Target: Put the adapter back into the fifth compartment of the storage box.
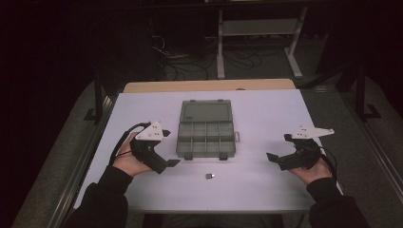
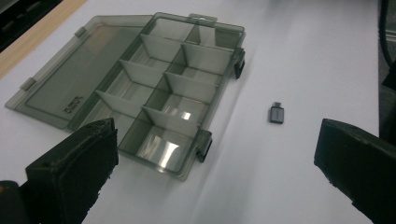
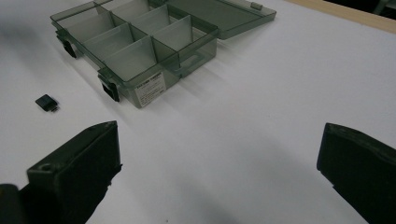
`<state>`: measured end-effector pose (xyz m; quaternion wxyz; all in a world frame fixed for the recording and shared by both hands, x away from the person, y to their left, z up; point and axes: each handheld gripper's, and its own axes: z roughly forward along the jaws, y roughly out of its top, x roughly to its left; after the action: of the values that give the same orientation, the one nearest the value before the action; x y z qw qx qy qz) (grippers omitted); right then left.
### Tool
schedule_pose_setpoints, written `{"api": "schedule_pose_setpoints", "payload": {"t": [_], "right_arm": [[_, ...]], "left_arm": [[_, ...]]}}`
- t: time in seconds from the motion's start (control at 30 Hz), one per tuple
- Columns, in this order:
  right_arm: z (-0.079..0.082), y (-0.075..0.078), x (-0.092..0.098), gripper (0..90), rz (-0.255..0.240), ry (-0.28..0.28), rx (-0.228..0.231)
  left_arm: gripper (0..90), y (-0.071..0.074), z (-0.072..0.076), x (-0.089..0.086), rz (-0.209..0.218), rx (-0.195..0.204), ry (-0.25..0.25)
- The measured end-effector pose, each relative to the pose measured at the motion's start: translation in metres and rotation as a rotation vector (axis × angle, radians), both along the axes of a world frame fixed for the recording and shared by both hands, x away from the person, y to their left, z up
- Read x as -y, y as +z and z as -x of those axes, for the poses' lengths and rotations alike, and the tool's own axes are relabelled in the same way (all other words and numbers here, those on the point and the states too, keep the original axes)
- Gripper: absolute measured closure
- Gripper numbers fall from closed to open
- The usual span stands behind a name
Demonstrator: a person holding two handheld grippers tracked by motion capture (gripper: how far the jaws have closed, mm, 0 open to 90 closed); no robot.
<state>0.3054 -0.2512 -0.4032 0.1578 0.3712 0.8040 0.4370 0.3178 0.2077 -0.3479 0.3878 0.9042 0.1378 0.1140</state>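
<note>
Compartment box (image 1: 206, 134) lies open at the centre of the white bench (image 1: 266, 114), lid folded back flat. Small dark adapter (image 1: 210, 176) sits just in front of it, unobstructed. Left tongs (image 1: 167, 164) and right tongs (image 1: 274, 159) flank the box, both spread apart, holding nothing.

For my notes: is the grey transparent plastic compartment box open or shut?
Open: the grey transparent plastic compartment box has its lid folded back flat, dividers exposed.

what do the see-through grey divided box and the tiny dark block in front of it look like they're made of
The see-through grey divided box looks like smooth, glossy tinted plastic: the table shows through its walls and its floor reflects light. The tiny dark block seems to have a matte dark grey casing, plastic or metal, with a small plug-like end; too small to be sure.
</note>
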Motion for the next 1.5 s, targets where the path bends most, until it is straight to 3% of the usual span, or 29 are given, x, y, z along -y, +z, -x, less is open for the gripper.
{"api": "schedule_pose_setpoints", "payload": {"t": [0.27,0.8,1.5], "right_arm": [[0.0,0.0,0.0,0.0,-0.004,0.003,0.001],[0.0,0.001,-0.001,0.0,-0.009,0.014,0.004],[0.001,0.001,-0.002,0.0,-0.006,0.017,0.004]], "left_arm": [[0.0,-0.002,0.0,0.013,-0.008,-0.007,-0.033],[0.0,-0.009,0.003,0.052,-0.027,-0.04,-0.146],[0.0,-0.023,0.005,0.085,-0.063,-0.086,-0.226]]}}
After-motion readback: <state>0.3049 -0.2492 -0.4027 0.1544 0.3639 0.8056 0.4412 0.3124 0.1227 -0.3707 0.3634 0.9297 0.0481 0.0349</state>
